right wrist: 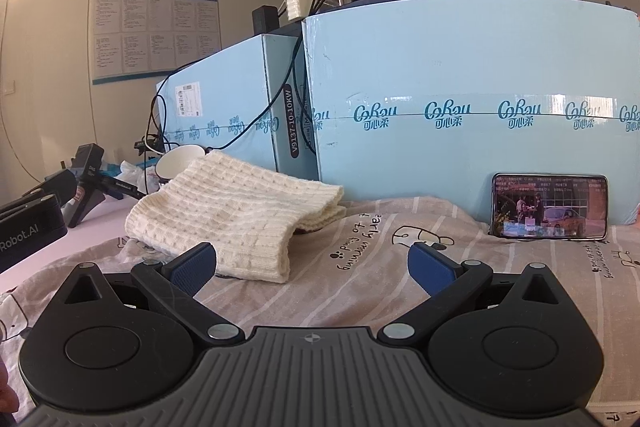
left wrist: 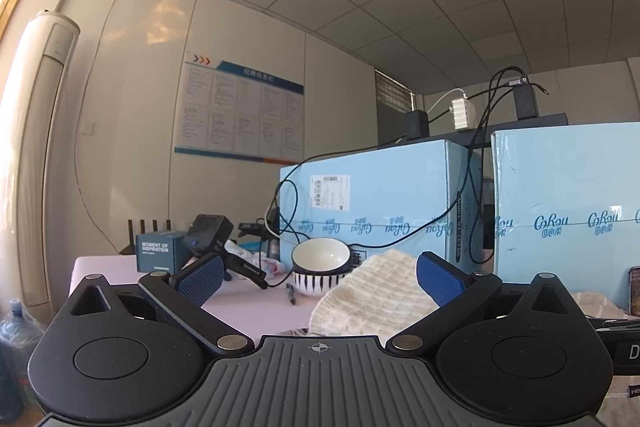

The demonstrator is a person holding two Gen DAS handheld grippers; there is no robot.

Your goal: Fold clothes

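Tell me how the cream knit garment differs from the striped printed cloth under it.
The cream knit garment is thick, waffle-textured and plain, while the striped printed cloth is thin, with pale stripes, cartoon drawings and lettering. The knit is folded into a compact stack; the printed cloth lies spread out, loosely wrinkled. The knit rests on top; the printed cloth lies beneath it on the table. Both are light-coloured fabrics, and neither open gripper, left or right, holds either.

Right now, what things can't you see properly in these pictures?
- Bowls, left wrist view: right side hidden behind the cream knitted garment.
- Phone, left wrist view: cut off by the right edge.
- Wall notice board, right wrist view: text too small to read.
- Printed cloth, right wrist view: near part hidden by the right tool.
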